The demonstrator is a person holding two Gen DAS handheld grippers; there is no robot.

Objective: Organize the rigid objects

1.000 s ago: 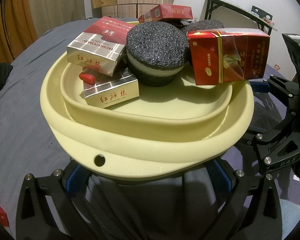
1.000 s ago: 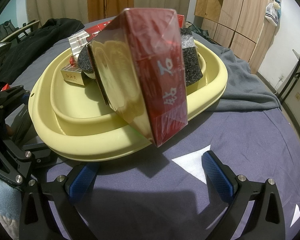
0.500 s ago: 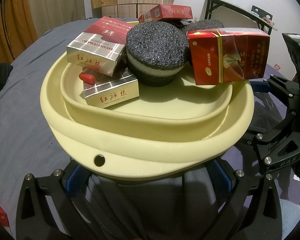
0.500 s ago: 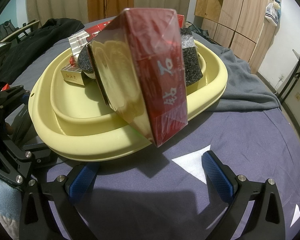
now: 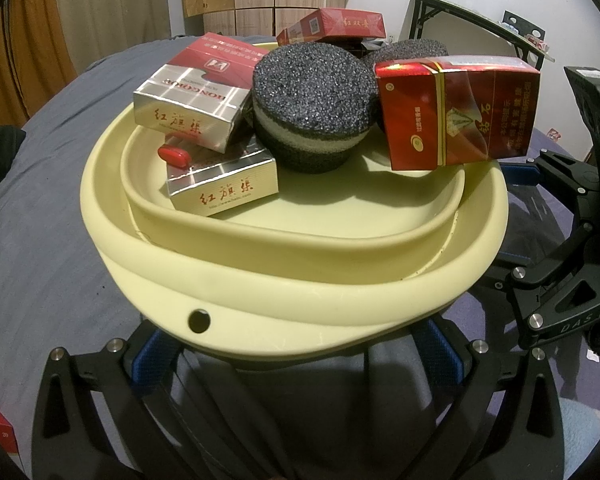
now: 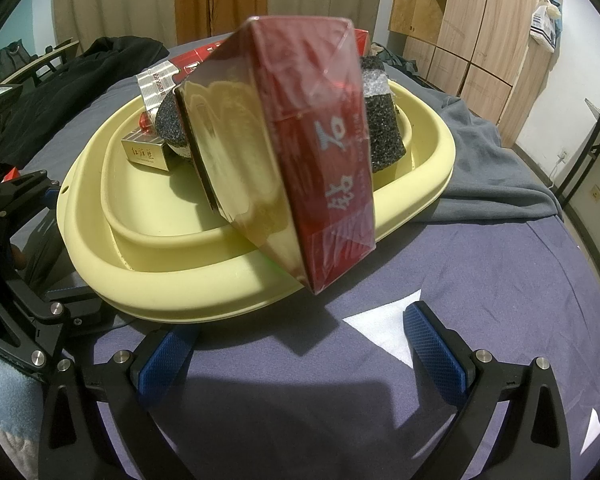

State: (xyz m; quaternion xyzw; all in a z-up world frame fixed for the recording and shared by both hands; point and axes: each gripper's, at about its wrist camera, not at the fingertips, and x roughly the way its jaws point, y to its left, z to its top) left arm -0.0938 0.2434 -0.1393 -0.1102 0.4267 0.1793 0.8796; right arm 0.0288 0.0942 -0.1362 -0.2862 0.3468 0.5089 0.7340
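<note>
A red carton (image 5: 458, 114) is sitting at the three o'clock edge of the pale yellow basin (image 5: 300, 280) in the left wrist view, perched on the inner rim, its long axis running from nine to three o'clock. Its face is showing a gold band, a diamond emblem and Chinese characters too small to read. In the right wrist view the same carton (image 6: 300, 160) is leaning with one corner pointing toward six o'clock. At ten o'clock a silver and red pack (image 5: 194, 98) reading "HONGQIQU" upside down is lying on a second silver pack (image 5: 224, 188) printed with red characters. A black scouring sponge (image 5: 314, 104) is resting at twelve. The right gripper (image 6: 300, 348) is gaping wide over the purple bedsheet (image 6: 480, 280), holding nothing. The left gripper (image 5: 300, 354) is spread apart under the basin.
</note>
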